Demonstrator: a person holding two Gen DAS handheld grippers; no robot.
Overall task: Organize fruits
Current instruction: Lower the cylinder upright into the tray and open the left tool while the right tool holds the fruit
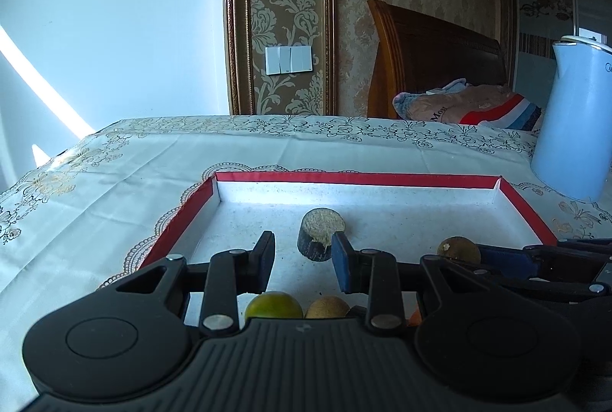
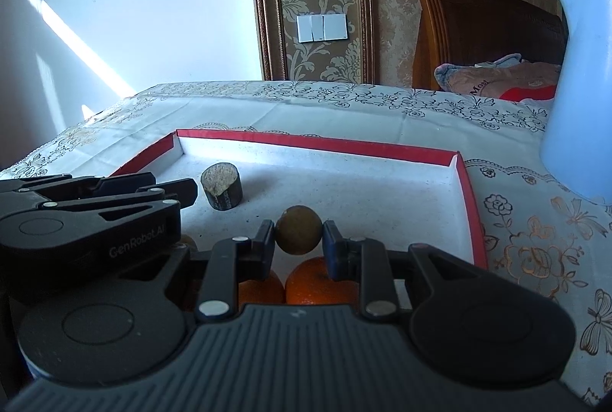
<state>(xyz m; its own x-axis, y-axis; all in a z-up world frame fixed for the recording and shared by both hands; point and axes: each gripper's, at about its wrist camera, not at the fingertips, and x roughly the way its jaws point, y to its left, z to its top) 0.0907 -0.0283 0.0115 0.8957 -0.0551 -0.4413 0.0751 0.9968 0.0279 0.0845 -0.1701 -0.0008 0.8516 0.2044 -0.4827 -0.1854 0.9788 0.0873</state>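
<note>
Over the shallow red-rimmed white cardboard tray (image 2: pixel 464 190) on the embroidered cream tablecloth (image 1: pixel 114 159), both grippers hang side by side, each tipped moderately downward toward the tray floor.

Right gripper (image 2: pixel 299 235): pads pressed on either side of a small round brown-green fruit (image 2: pixel 299 230), held clear above the tray's near end. Directly beneath it lie two round oranges (image 2: pixel 321 282), touching each other.

Left gripper (image 1: pixel 304 259): fingers narrow, nothing between them as far as the left wrist view shows. Just beyond its tips, near the tray's middle, stands a short dark-skinned cylindrical stub with a pale fibrous cut face (image 1: pixel 320 234), probably sugarcane. Beneath this gripper, at the tray's near edge, sit a round green-yellow citrus (image 1: pixel 273 305) and a small tan round fruit (image 1: pixel 327 306).

Risks, as judged:
- The held fruit is round and pinched at only two points; any wobble could squirt it out.
- Released here, it would land on the oranges and roll, likely scattering the near-end group.
- The two grippers sit close together over the tray; a sideways move by either could knock the other, or tip the stub.
- The tall pale-blue kettle (image 2: pixel 581 98) stands just beside the tray's far right corner; a wide swing that way could clip it.
</note>
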